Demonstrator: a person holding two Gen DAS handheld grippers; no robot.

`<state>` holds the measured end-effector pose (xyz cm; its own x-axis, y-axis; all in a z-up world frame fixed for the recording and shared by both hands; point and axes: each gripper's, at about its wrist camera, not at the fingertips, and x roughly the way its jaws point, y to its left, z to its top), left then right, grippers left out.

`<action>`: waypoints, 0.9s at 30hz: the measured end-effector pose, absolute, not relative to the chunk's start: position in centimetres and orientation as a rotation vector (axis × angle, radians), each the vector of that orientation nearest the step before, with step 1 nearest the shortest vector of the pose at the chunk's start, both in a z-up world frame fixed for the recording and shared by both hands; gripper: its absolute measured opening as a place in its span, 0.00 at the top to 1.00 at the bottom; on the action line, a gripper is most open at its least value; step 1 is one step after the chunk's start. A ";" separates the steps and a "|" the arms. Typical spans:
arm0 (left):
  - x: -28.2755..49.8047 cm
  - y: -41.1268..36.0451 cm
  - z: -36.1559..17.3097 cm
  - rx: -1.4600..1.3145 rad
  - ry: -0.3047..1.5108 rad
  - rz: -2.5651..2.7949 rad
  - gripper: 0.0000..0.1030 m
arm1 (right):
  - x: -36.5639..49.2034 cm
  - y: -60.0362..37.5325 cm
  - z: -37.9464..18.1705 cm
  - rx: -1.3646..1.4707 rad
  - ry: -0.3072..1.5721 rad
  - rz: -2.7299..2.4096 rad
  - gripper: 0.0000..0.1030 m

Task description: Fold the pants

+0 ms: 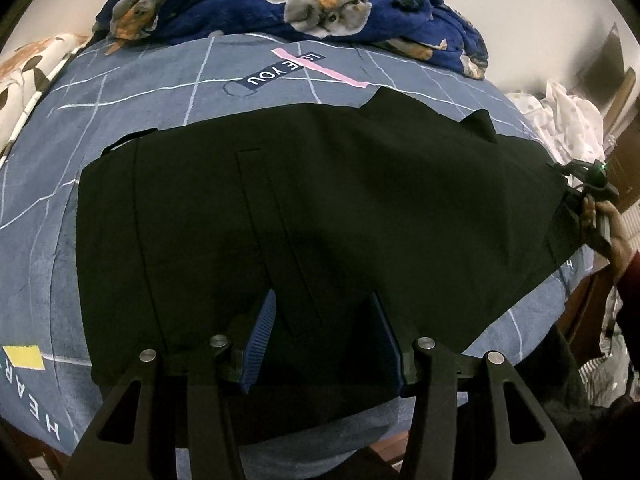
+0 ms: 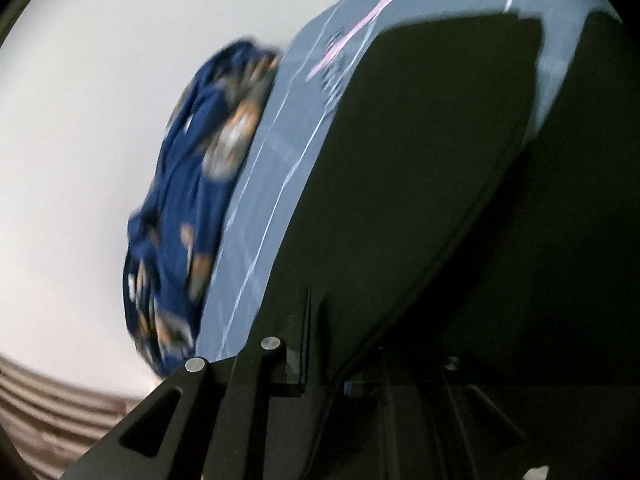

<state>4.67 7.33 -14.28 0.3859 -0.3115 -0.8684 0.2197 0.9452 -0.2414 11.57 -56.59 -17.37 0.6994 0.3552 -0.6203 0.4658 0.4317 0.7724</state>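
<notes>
Black pants (image 1: 320, 184) lie spread across the blue checked bed sheet (image 1: 160, 92). My left gripper (image 1: 323, 296) stands open low over their near edge, its blue pads (image 1: 260, 340) wide apart with flat black cloth under and between them. At the far right a hand holds my right gripper (image 1: 570, 192) at the end of the pants. In the blurred, tilted right wrist view the pants (image 2: 420, 200) rise as a dark sheet from between the narrow jaws of the right gripper (image 2: 326, 360). The cloth hides its right finger.
A crumpled navy blanket (image 1: 280, 0) with a dog print lies along the far side of the bed. A white spotted cloth (image 1: 568, 120) sits at the right, and a patterned pillow (image 1: 24, 68) at the left. The bed's edge drops off at the right.
</notes>
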 end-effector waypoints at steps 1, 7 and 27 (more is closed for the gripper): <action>4.6 7.4 -14.3 -0.092 1.125 -0.337 0.52 | 11.8 -58.0 -17.9 1.182 0.839 -0.101 0.87; 4.8 7.1 -14.2 -0.070 1.136 -0.329 0.50 | 12.0 -62.6 -19.3 1.273 0.781 -0.130 0.89; 4.4 6.4 -14.4 0.008 1.131 -0.380 0.40 | 1.5 -65.5 -13.5 1.102 0.746 -0.199 0.97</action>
<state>4.40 6.38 -14.38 0.3686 -0.2919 -0.8826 0.2996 0.9361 -0.1844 1.50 -65.55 -13.50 0.7442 0.2081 -0.6348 0.4970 0.4624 0.7343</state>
